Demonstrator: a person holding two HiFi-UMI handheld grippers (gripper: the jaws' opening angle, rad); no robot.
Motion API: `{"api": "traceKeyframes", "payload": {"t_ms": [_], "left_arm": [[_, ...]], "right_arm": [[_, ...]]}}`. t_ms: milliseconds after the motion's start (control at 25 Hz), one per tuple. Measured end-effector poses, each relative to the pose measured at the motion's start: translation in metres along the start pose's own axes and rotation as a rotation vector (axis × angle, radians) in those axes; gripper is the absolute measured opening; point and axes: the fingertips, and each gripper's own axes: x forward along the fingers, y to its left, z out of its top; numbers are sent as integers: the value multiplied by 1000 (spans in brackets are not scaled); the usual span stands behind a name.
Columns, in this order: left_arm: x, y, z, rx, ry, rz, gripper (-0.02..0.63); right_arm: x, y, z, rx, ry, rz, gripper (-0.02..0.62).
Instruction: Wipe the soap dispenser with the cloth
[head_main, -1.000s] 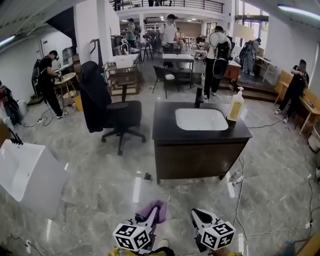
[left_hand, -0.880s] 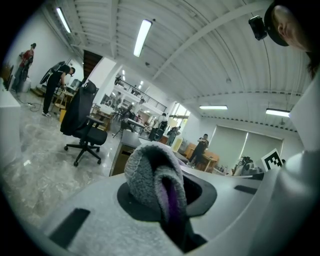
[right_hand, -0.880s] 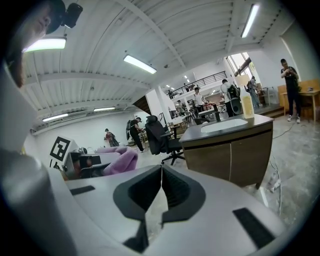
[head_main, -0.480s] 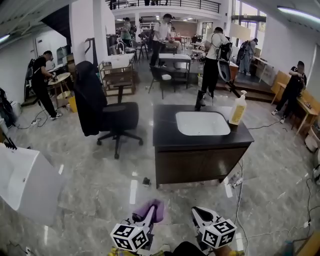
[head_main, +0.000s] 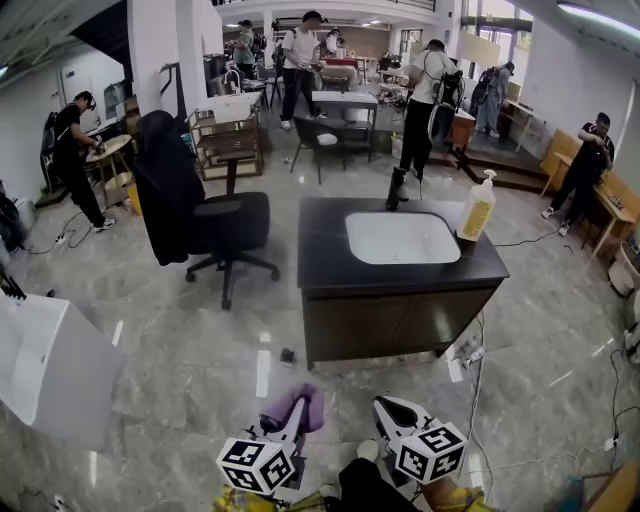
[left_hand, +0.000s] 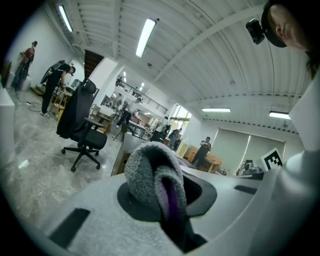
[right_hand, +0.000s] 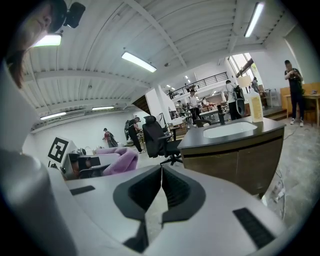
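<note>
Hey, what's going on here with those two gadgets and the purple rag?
A person holds a gripper in each hand. The left gripper is shut on a purple cloth; the right gripper is shut and empty. The soap dispenser to be wiped stands on the dark sink counter some way ahead, out of reach for now.

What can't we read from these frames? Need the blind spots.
- Soap dispenser: label and fill level are too small to read in the head view and the right gripper view.
- Purple cloth: full size unknown, because it is bunched up between the jaws in the left gripper view.
- Faucet: dark and small in the head view, so its handle shape is unclear.
- Small dark thing on the floor: too small to identify in the head view.
</note>
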Motion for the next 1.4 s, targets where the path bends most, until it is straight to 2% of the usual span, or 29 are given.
{"api": "traceKeyframes", "payload": {"t_ms": [320,480,920,1400], "left_arm": [[70,1,18,15,-7,12,49],[111,1,28,-8,-6,6,49],[203,-22,43,14,14,-8,49],[289,-56,34,28,34,-14,49]], "right_arm": [[38,-50,31,-35,-4,32,6],[54,-80,50,-28,-8,23,6],[78,-157,89,-26,-17,35,6],[84,-235,103,-24,-7,54,6]]}}
